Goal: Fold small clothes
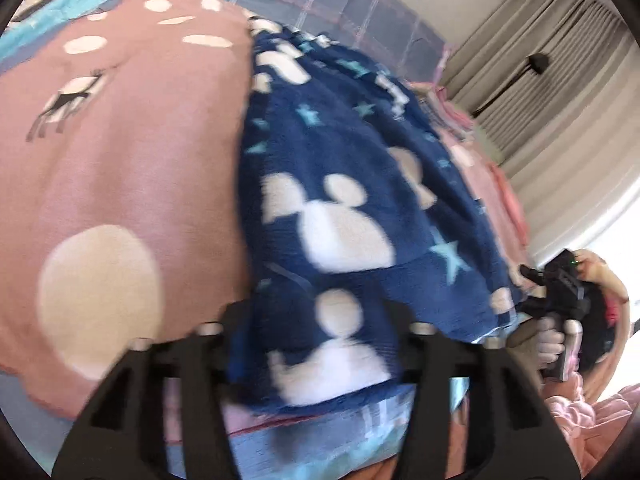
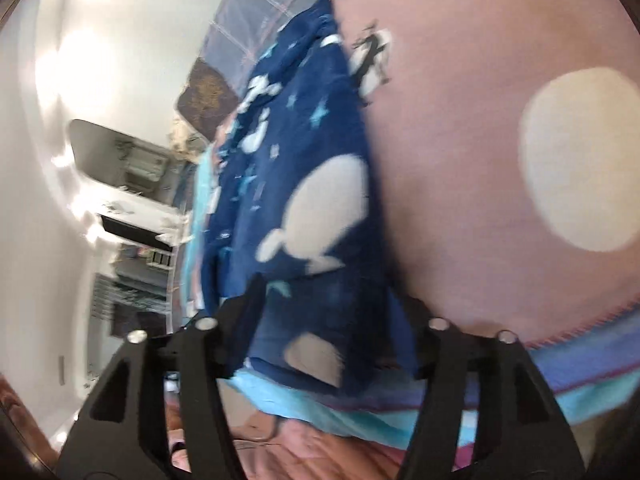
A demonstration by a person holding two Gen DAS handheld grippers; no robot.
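A small navy fleece garment (image 1: 352,208) with white mouse-head shapes and pale blue stars lies on a pink bed cover (image 1: 120,168). Its near edge lies between the fingers of my left gripper (image 1: 316,344), whose jaws stand wide apart around the cloth. In the right wrist view the same garment (image 2: 304,184) reaches down between the fingers of my right gripper (image 2: 328,344), also wide apart, with cloth bunched in the gap. The right gripper also shows in the left wrist view (image 1: 560,288), at the garment's right corner. Both views are motion-blurred.
The pink cover (image 2: 500,160) has cream dots and a deer print, over a light blue sheet (image 1: 312,432). A stack of pink folded clothes (image 1: 472,136) lies behind the garment. Grey curtains (image 1: 560,80) hang at the right. Shelves (image 2: 136,208) stand by a white wall.
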